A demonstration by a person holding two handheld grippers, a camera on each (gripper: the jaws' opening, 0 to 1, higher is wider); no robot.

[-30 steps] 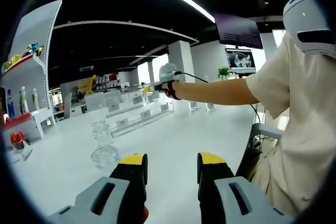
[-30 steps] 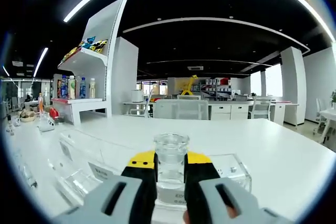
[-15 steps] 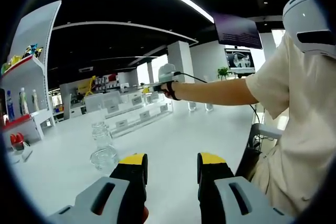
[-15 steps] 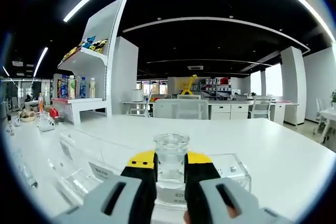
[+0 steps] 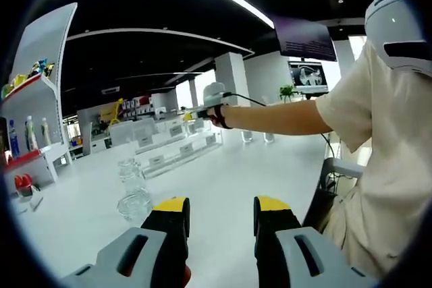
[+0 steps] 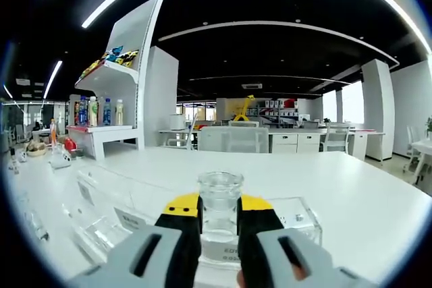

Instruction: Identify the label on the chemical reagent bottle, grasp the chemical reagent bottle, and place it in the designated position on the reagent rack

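right gripper (image 6: pixel 219 217) clamps reagent bottle (image 6: pixel 220 197) above rack (image 6: pixel 297 217); left gripper (image 5: pixel 221 210) apart.

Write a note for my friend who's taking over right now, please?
Right gripper: shut on a clear glass reagent bottle, held over the clear acrylic reagent rack; whether it is seated can't be told.
Left gripper: open, empty, above the white table.
Another clear bottle stands on the table, ahead to its left.
Left: let go of the held bottle, then shelve that one.
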